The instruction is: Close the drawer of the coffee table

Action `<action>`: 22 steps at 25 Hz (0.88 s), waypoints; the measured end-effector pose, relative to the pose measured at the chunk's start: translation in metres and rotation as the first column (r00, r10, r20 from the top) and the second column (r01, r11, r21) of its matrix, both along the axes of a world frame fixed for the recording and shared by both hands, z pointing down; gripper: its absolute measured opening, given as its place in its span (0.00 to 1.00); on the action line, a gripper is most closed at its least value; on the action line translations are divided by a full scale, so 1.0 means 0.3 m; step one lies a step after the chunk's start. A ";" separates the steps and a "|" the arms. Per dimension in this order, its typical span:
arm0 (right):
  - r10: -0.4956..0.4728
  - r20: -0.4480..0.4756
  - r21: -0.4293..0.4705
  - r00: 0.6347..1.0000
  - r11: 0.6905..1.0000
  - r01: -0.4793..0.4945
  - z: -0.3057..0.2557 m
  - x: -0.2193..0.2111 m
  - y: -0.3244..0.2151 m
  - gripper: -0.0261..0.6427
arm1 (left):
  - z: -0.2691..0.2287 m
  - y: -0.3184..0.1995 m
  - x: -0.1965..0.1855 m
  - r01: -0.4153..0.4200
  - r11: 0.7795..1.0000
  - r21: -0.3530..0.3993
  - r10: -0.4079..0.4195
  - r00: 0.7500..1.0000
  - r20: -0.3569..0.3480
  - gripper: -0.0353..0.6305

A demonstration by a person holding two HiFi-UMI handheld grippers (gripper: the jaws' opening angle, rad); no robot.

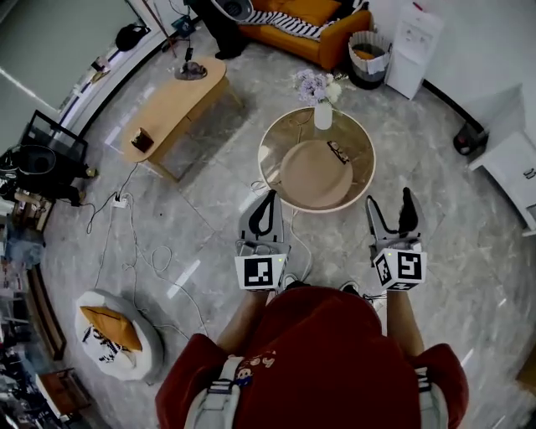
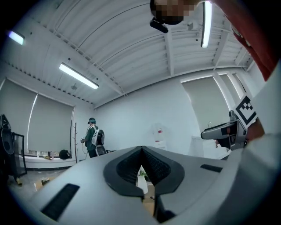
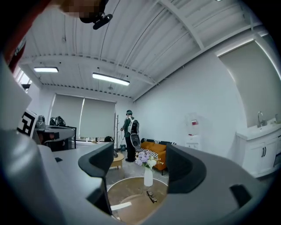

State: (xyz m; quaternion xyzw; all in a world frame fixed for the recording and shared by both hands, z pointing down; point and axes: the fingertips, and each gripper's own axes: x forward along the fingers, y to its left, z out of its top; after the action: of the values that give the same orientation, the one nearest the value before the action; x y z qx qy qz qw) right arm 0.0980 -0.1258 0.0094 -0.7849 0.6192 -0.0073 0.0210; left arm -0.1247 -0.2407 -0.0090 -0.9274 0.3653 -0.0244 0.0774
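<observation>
The round glass-topped coffee table [image 1: 270, 144] stands just ahead of me, with a tan round part [image 1: 316, 174] under the glass, offset toward me. I cannot make out a drawer front. A white vase of flowers [image 1: 322, 113] and a small dark object [image 1: 337, 152] sit on top. My left gripper [image 1: 269, 198] is shut with nothing in it, its tip at the table's near left rim. My right gripper [image 1: 389, 204] is open and empty, just off the near right rim. The right gripper view looks between that gripper's [image 3: 140, 166] open jaws at the table [image 3: 115, 186] and vase [image 3: 148, 176]. The left gripper's [image 2: 141, 153] jaws meet.
A long wooden table [image 1: 172, 105] stands at the far left. An orange sofa [image 1: 306, 21], a basket [image 1: 368, 54] and a white dispenser [image 1: 414, 38] line the back. Cables [image 1: 126, 243] and a round cushion [image 1: 113, 335] lie on the floor at left. A person [image 3: 131, 134] stands near the sofa.
</observation>
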 end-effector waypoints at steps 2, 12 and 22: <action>-0.001 -0.022 -0.001 1.000 1.000 0.001 -0.006 0.006 -0.017 0.61 | -0.011 -0.023 -0.026 0.028 1.000 0.007 -0.028 0.999 -0.027 0.07; -0.037 -0.027 0.012 0.999 0.999 0.038 -0.049 0.013 -0.066 0.49 | -0.047 -0.089 -0.058 0.079 0.996 0.036 -0.075 0.993 -0.093 0.07; -0.029 -0.074 0.061 0.997 0.998 0.033 -0.129 0.014 -0.074 0.08 | -0.042 -0.074 -0.049 0.073 0.997 0.011 -0.073 0.997 -0.019 0.07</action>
State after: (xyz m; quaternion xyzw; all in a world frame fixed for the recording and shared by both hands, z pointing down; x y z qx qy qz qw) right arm 0.1022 -0.1479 -0.0291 -0.7739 0.6316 0.0406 0.0227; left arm -0.1394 -0.2630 -0.0216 -0.9131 0.3998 -0.0162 0.0784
